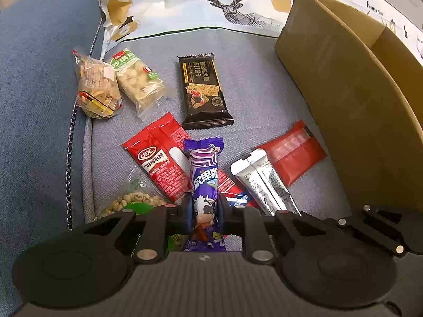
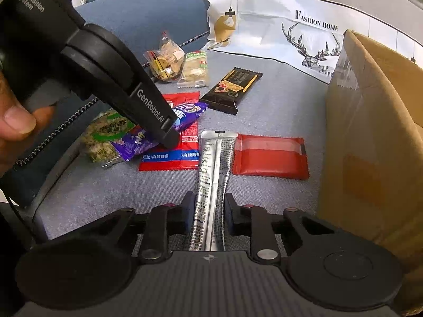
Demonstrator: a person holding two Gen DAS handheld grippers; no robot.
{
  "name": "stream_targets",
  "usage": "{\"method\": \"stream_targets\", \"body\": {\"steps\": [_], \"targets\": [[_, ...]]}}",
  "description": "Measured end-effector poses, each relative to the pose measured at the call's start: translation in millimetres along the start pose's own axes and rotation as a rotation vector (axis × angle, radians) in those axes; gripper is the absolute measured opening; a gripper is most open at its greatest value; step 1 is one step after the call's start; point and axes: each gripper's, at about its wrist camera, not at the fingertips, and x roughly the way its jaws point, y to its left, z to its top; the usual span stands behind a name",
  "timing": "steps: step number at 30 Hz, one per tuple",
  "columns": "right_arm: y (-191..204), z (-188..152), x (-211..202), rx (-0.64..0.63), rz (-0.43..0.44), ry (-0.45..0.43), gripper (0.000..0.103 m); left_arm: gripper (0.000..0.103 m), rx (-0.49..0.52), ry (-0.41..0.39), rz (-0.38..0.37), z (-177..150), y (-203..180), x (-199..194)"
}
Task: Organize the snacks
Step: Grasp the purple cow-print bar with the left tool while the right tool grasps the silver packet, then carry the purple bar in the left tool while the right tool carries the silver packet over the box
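**Operator:** Nine snack packets lie on the grey fabric seat [image 1: 264,84]. Confirm surface and surroundings.

**Inspector:** Confirmed. Seat is a woven grey cushion. A blue cushion [image 1: 39,79] borders it at 9 o'clock in the left wrist view, with a metal chain [image 1: 70,142] along the seam. A white cloth printed with a deer [image 1: 230,2] covers the back at 12 o'clock. A cardboard box [image 1: 343,84] stands at 2 o'clock, resting on the seat.

**Operator:** State of the left gripper [image 1: 205,211]?

**Inspector:** Clenched on the purple cow-print packet [image 1: 203,179], which lies across the red spicy-strip packet [image 1: 158,163].

**Operator:** Right gripper [image 2: 208,211]?

**Inspector:** Clenched on the silver stick sachet [image 2: 211,169], near the seat's front edge, just beside the plain red pouch [image 2: 269,155] at 1 o'clock.

**Operator:** Remaining items?

**Inspector:** Black cracker packet [image 1: 205,89] at 12 o'clock. Two clear packets, the biscuit bag [image 1: 96,89] and the nougat bar [image 1: 137,82], touch at 10 o'clock. A green nut bag [image 1: 129,200] sits at 8 o'clock. A person's thumb [image 2: 18,121] shows at 9 o'clock in the right wrist view.
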Motion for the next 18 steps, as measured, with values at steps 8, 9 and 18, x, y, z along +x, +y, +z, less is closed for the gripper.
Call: {"method": "stream_targets", "body": {"steps": [8, 9, 18], "targets": [[3.6, 3.6, -20.5, -0.023, 0.008, -0.085, 0.019, 0.017, -0.039, -0.140, 0.001, 3.8, 3.1, -27.5], [4.3, 3.3, -23.9, -0.031, 0.008, -0.095, 0.019, 0.017, -0.043, -0.169, 0.004, 3.3, 2.3, -34.2], [0.2, 4.0, -64.9, -0.013, -0.017, -0.232, 0.018, 0.018, -0.173, -0.420, -0.024, -9.9, -0.2, -96.1]]}}
